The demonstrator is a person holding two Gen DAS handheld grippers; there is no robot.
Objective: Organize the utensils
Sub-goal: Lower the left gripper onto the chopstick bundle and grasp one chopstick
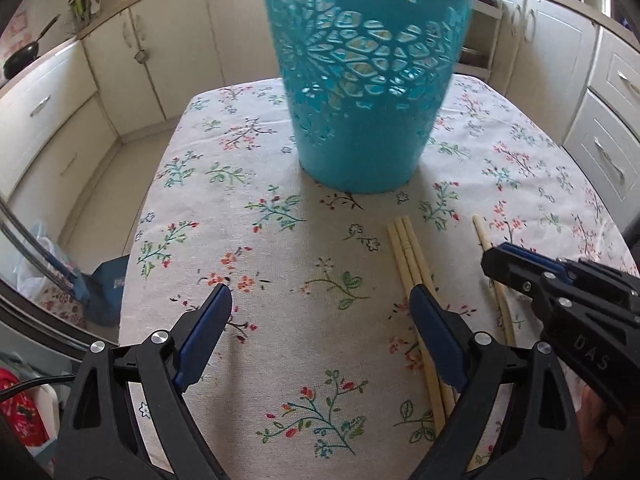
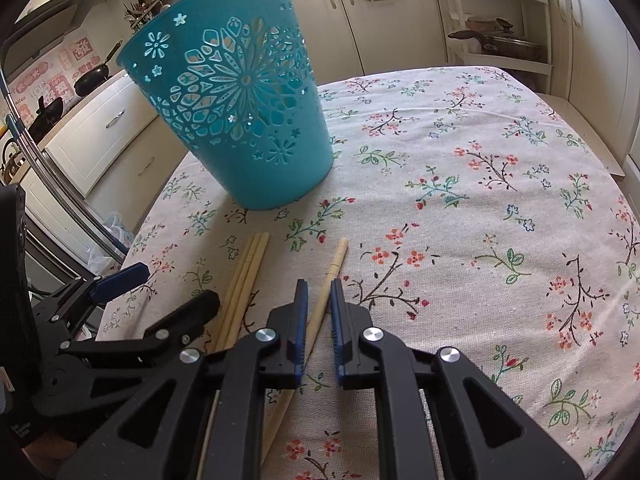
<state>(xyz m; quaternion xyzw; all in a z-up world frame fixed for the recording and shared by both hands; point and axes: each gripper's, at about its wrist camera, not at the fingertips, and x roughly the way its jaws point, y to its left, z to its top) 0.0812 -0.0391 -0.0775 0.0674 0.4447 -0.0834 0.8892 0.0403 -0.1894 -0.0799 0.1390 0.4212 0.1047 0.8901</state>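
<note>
— Chopsticks (image 2: 244, 276): three lying together on the tabletop (image 2: 460, 208), just in front of the teal basket (image 2: 236, 120). Still flat, not yet gathered.

— And a fourth?

— Single chopstick (image 2: 320, 304), apart from the bundle, to its right. Runs straight between the fingers of the right claw (image 2: 319, 286).

— Gripped?

— Not yet, by the look of it. Jaws narrowed around it, small gaps visible on both sides. Poised to close, nothing lifted.

— Left claw (image 1: 320, 296)?

— Spread wide, holding nothing. Hovers low over the cloth, its right finger over the bundle of three.

— Anything in the basket already?

— Cannot tell. Pale shapes behind the cut-out pattern, probably cabinets showing through; rim out of view from the left wrist, inside hidden from the right.

— Progress, then?

— Early, judging by this. All four visible chopsticks on the tabletop, none carried. Left to do: close on the single one, lift, drop upright into the basket, then likewise the three.
</note>
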